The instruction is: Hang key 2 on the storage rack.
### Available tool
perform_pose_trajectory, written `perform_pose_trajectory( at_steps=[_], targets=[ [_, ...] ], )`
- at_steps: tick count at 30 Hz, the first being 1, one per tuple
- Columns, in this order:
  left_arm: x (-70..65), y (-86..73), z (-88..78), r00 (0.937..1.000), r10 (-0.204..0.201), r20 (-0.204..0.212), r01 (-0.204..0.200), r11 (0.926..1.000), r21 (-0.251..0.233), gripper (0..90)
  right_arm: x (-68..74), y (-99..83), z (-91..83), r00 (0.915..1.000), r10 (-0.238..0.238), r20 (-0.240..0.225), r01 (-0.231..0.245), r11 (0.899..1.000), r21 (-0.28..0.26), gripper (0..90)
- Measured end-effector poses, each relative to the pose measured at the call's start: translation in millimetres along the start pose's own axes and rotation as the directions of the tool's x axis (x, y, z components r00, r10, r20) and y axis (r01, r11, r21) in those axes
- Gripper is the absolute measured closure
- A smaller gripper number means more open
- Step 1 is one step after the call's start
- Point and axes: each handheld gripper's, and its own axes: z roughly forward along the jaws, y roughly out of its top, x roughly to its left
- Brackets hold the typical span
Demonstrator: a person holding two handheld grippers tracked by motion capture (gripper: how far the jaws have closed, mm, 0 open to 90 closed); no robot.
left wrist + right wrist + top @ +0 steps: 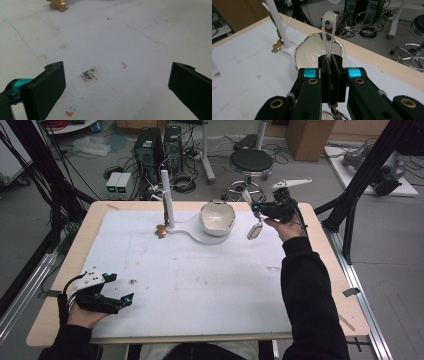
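Desk [320, 270] of pale wood carries a stained white sheet [200, 275]; computer towers, cables and a stool crowd the floor behind. Right tool [258, 209] is clamped shut on a clear loop [329, 32], raised just right of the white bowl [217, 217]. Left tool [125, 299] rests at the near left corner, jaws wide apart and empty.

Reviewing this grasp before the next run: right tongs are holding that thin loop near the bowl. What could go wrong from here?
1. The right tongs pinch only the narrow end of the thin loop; it may slip or twist out.
2. The loop's dangling end hangs close to the white bowl and may knock its rim.
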Motion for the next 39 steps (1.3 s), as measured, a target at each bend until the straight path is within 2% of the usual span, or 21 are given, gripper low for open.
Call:
perform_pose_trajectory(
  at_steps=[6, 13, 20, 24, 28, 34, 39],
  targets=[
    [-0.4, -0.1, 0.6, 1.0, 0.005, 0.005, -0.005, 1.0, 0.001, 1.7, 14.2, 9.5, 6.4, 0.9992, -0.031, -0.024, 0.032, 0.999, 0.01, 87.0],
    [0.1, -0.1, 0.8, 0.9999, 0.007, 0.008, -0.007, 1.0, 0.0, 1.7, 30.0, 18.2, 15.3, 0.9959, -0.042, -0.08, 0.039, 0.999, -0.038, 87.1],
    [0.2, -0.1, 0.5, 1.0, 0.004, 0.009, -0.004, 1.0, -0.004, 1.7, 51.7, 36.5, 16.9, 0.9854, -0.082, -0.149, 0.071, 0.994, -0.079, 87.1],
    [0.5, -0.1, 0.6, 1.0, 0.004, 0.009, -0.004, 1.0, -0.006, 1.7, 63.9, 48.0, 18.2, 0.9806, -0.094, -0.172, 0.078, 0.992, -0.097, 87.1],
    [0.7, -0.1, 0.4, 1.0, 0.004, 0.008, -0.004, 1.0, -0.005, 1.7, 77.1, 60.8, 22.9, 0.9738, -0.123, -0.191, 0.105, 0.989, -0.1, 87.1],
    [0.7, -0.3, 0.3, 0.9999, 0.001, 0.011, -0.001, 1.0, -0.007, 1.7, 90.0, 75.8, 29.9, 0.9632, -0.133, -0.234, 0.104, 0.986, -0.131, 87.0],
    [1.2, -0.5, 0.4, 0.9999, 0.001, 0.012, -0.001, 1.0, -0.007, 1.7, 100.6, 86.5, 39.0, 0.9551, -0.142, -0.26, 0.108, 0.985, -0.138, 87.0]
  ],
)
